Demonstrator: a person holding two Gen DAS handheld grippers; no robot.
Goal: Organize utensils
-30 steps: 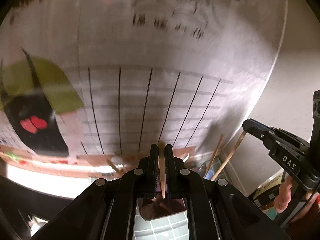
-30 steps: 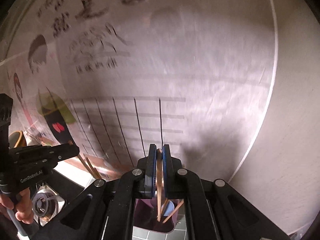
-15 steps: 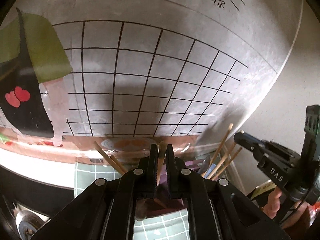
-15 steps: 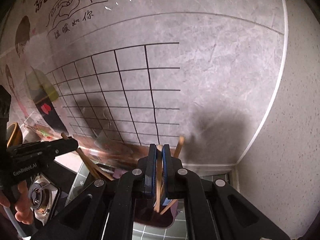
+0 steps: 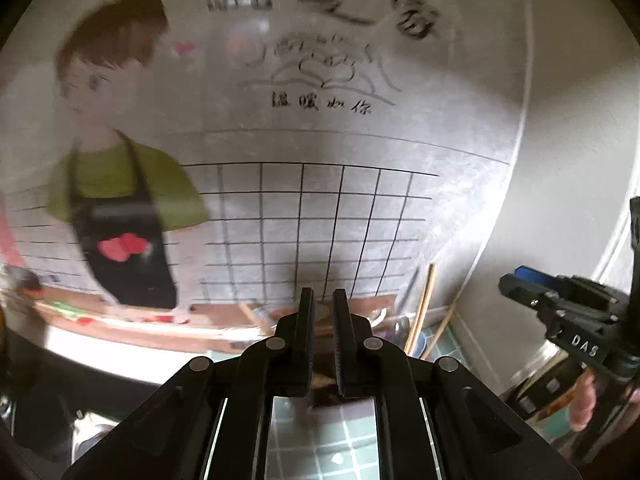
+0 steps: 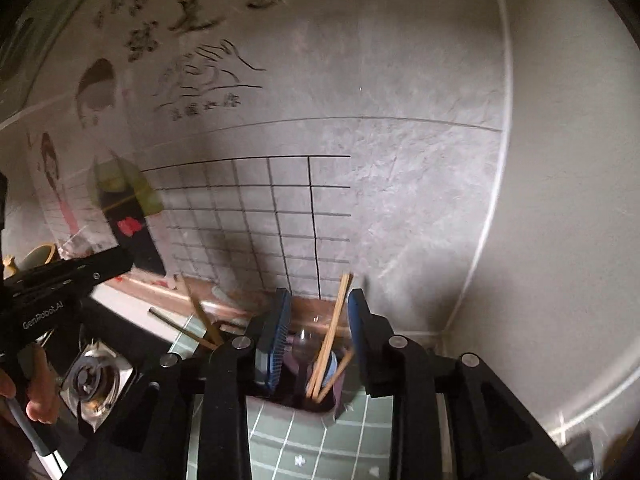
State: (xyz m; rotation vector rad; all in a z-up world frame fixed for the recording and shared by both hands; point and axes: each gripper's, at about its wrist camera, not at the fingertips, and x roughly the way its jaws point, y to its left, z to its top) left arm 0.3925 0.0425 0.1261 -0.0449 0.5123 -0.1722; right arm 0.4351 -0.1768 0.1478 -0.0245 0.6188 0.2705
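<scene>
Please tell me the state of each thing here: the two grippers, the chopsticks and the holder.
Left gripper: jaws slightly apart, nothing between them.
Right gripper: jaws wide open, empty.
Chopsticks: standing tilted in the holder, not gripped.
Utensil holder: upright, holding chopsticks.

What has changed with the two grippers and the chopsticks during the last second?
Both let go: the right gripper opened and its chopsticks now stand in the dark holder. The left gripper also parted its jaws; nothing is between them. Both views tilted up the wall. The green tiled counter is unchanged.
</scene>
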